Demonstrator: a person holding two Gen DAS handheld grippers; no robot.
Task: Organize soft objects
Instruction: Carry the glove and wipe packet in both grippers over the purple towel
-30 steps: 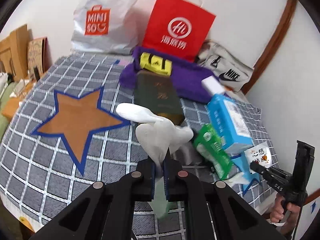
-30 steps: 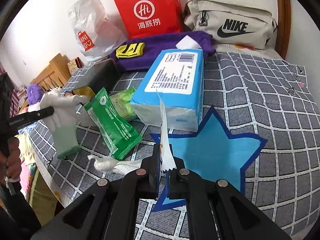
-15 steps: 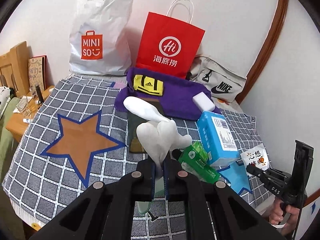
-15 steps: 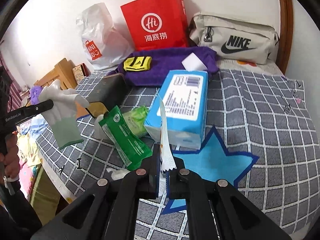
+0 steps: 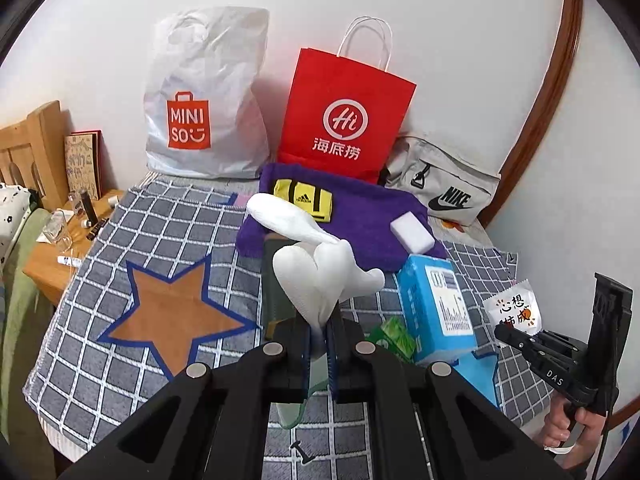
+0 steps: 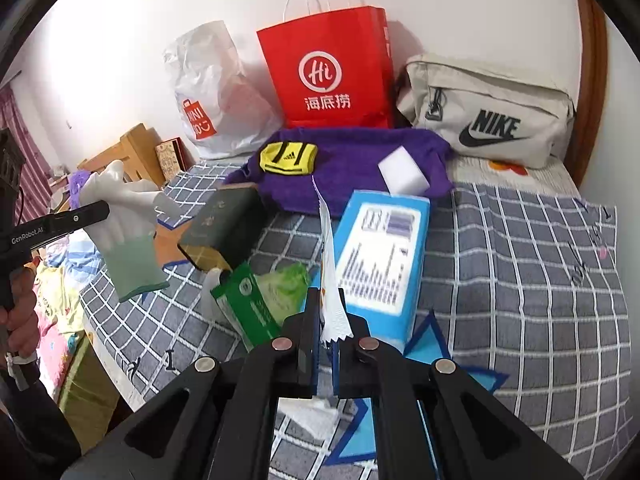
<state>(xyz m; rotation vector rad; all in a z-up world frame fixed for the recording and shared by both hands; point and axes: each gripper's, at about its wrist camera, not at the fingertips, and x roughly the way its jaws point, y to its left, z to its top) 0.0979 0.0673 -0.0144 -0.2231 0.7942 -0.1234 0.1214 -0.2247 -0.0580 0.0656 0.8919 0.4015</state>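
My left gripper (image 5: 318, 334) is shut on a white glove with a pale green cuff (image 5: 320, 276) and holds it up above the checked bed cover; the glove also shows in the right wrist view (image 6: 124, 216). My right gripper (image 6: 328, 320) is shut on a small white sachet (image 6: 330, 272), also seen in the left wrist view (image 5: 514, 312). On the bed lie a blue tissue pack (image 6: 382, 256), a green wipes pack (image 6: 248, 304), a purple towel (image 6: 352, 168) with a yellow folded cloth (image 6: 288, 158) and a white sponge (image 6: 402, 170) on it.
A dark green box (image 6: 222, 228) lies beside the packs. A red paper bag (image 5: 344, 116), a white Miniso bag (image 5: 204, 108) and a grey Nike bag (image 6: 488, 116) stand along the wall. A wooden bedside table (image 5: 68, 248) with small items is at the left.
Both grippers have risen and pulled back from the bed, each still holding its item. More of the wall and bags shows in both views.
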